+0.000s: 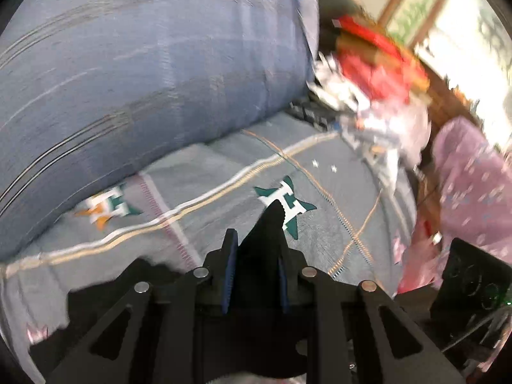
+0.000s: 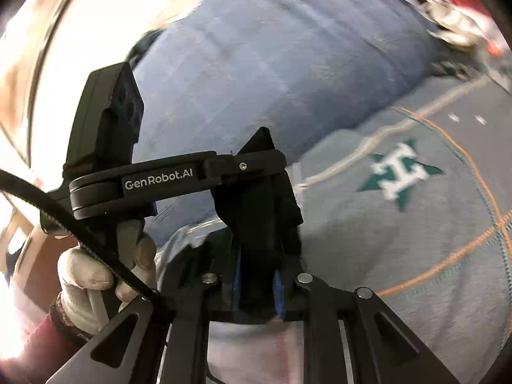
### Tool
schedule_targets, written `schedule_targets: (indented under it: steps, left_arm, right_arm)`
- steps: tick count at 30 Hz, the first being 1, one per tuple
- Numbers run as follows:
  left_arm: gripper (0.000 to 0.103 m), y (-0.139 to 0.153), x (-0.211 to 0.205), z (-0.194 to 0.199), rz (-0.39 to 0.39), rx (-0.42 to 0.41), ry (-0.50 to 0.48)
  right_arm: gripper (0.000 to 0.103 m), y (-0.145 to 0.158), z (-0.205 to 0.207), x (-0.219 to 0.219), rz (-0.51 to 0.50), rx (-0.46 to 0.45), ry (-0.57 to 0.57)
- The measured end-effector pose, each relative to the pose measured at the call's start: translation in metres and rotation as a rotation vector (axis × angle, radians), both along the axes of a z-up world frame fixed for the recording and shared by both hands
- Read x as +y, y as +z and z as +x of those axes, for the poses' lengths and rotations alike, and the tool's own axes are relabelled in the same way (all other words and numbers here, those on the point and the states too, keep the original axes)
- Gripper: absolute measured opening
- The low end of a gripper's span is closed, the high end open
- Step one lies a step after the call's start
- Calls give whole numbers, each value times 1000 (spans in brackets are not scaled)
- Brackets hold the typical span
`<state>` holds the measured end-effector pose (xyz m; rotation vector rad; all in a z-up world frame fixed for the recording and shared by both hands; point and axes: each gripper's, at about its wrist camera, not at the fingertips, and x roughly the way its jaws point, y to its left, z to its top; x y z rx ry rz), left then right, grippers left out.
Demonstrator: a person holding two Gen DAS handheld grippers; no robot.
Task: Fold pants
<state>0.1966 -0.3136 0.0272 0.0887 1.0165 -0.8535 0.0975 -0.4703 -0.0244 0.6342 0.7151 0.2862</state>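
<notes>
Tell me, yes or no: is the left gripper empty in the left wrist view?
No. Black pants fabric sticks up between the fingers of the left gripper, whose pads press on it above the grey star-print bedspread.

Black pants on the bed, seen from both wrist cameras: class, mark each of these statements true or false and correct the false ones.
1. Black pants fabric sits between the left gripper fingers. True.
2. The right gripper is open and holds nothing. False: it is shut on black fabric.
3. The bedsheet carries a green and white star print. True.
4. The big pillow behind the sheet is red. False: it is blue.
5. The gloved hand holds the left gripper's handle. True.
6. The pants are folded flat on the sheet. False: both grippers hold them bunched.
</notes>
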Motion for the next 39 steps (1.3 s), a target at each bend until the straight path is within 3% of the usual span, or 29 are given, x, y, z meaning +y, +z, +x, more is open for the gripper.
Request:
schedule_targets:
  steps: [2,7,15,18,24,34,39]
  left_arm:
    - [16,15,35,3,-50,-1,38]
    - [16,33,118,11,-140,-11,140]
    - [16,-3,234,17,-341,101,322]
    - [16,-19,266,18,-384,124,373]
    - [16,-59,313,23,-434,193,461]
    - [17,-87,359,19,-520,217,548]
    - [38,-95,380,10,-534,212,627]
  right_arm:
    - [17,11,0,22,-20,-15,42]
    - [17,32,11,88,-79,-32,160]
    - [16,23,31,197,-223,16,325]
    - [16,18,34,230,-288,26,372]
    - [16,-9,49,280,-384,68,439]
    - [16,-33,57,322,-450,88,508]
    - [20,-41,61,333,-473,102,536]
